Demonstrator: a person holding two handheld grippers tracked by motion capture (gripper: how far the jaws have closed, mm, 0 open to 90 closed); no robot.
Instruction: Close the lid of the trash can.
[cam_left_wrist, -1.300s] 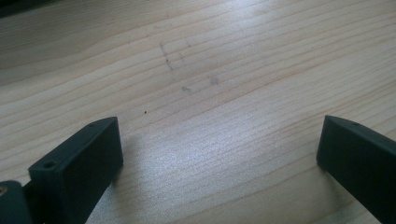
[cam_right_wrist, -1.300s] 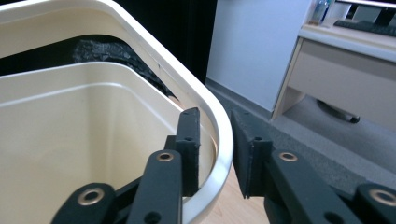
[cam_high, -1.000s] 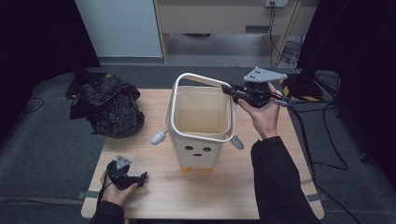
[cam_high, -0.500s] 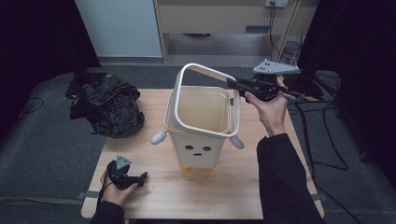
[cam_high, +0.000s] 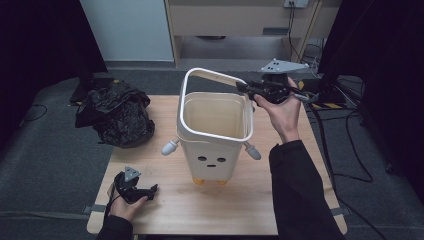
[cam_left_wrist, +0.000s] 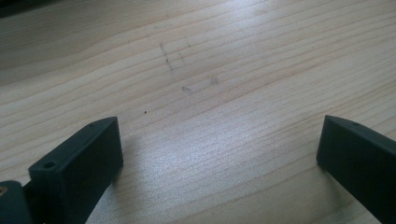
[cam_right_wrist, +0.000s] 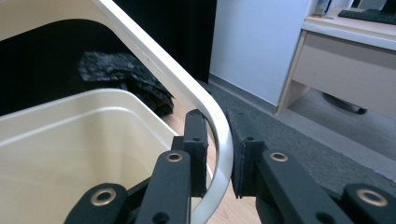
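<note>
- The left tongs (cam_high: 134, 189) are being rested at the near left corner of the table (cam_high: 280, 210), with their jaws released wide and nothing but bare wood being framed between them.
- The bin (cam_high: 212, 132), cream-coloured with a small face on its front, is being kept standing on the table, ahead and to the right of the left tongs and well apart from them.
- The bin's white handle (cam_right_wrist: 205, 107) is being grasped by the right tongs (cam_right_wrist: 219, 154), whose jaws are clenched on either side of it near its curved corner, above the far right side of the rim.
- A slip is being judged as the main risk: the handle is smooth and rounded, the hold is being taken off-centre, and the bin could be tilted or dropped if lifted.
- No steadying is being given by the left tongs, so any swing would be left unchecked.
- A crumpled black bag (cam_high: 117, 115) is being left far to the left of the right tongs, beyond the bin.
</note>
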